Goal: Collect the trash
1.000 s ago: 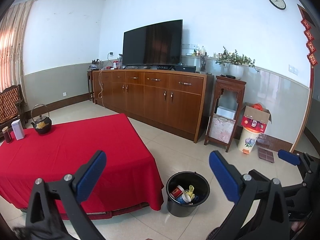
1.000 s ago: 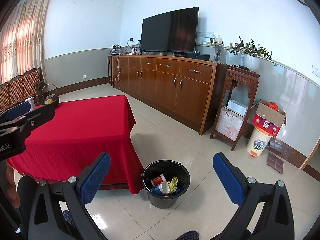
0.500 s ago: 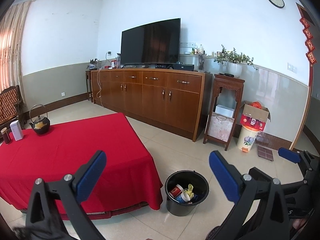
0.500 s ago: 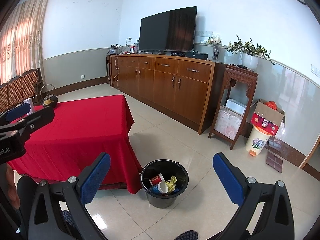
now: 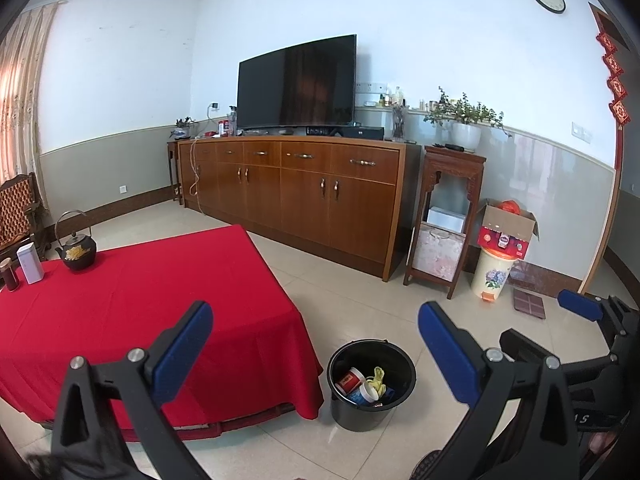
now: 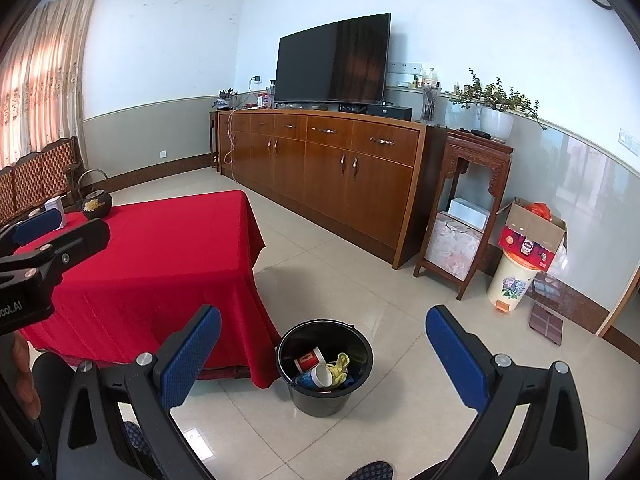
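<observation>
A black bucket [image 5: 372, 404] [image 6: 325, 394] stands on the tiled floor by the corner of a table with a red cloth [image 5: 140, 312] [image 6: 160, 256]. Inside lie a red cup [image 5: 347, 380] [image 6: 309, 359], a white cup [image 5: 367, 392] [image 6: 322, 376] and a yellow crumpled piece [image 5: 378, 376] [image 6: 339, 365]. My left gripper [image 5: 316, 350] is open and empty, held high above the floor. My right gripper [image 6: 323, 354] is open and empty too, above the bucket. In the left wrist view the right gripper [image 5: 580, 306] shows at the right edge; in the right wrist view the left gripper [image 6: 36, 222] shows at the left.
On the cloth stand a black teapot [image 5: 76, 254] [image 6: 96, 206], a white tin [image 5: 30, 268] and a dark jar [image 5: 9, 280]. A long wooden cabinet [image 5: 296, 196] with a TV [image 5: 296, 82], a carved stand [image 5: 448, 220], a flowered bin [image 5: 494, 276] under a cardboard box line the wall.
Both views have drifted slightly upward and back; the bucket sits a little lower in each. Both grippers stay open and empty.
</observation>
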`<act>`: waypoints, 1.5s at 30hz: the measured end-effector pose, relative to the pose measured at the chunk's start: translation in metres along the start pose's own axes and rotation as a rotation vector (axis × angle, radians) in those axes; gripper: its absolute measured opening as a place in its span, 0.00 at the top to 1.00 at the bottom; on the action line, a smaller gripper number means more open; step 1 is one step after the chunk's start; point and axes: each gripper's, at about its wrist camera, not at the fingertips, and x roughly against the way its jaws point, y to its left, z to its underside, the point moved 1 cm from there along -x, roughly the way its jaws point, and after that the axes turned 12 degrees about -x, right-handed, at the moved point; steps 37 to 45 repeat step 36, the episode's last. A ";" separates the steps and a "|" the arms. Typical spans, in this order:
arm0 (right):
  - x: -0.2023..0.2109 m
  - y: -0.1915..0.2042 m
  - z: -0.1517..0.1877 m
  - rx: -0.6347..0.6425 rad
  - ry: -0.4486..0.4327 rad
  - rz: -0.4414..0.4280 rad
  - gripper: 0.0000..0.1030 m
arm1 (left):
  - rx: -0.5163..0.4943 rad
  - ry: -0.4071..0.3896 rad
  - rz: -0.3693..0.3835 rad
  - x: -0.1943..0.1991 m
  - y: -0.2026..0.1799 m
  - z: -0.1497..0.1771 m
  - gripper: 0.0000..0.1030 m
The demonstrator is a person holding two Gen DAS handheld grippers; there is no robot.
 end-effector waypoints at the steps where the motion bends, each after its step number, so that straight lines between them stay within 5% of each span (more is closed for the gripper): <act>1: 0.000 -0.001 0.000 -0.002 0.001 0.001 0.00 | -0.001 0.001 0.000 0.000 0.000 0.000 0.00; 45: -0.004 -0.003 0.005 -0.009 0.012 -0.005 0.00 | -0.010 0.042 0.015 -0.013 0.004 0.009 0.00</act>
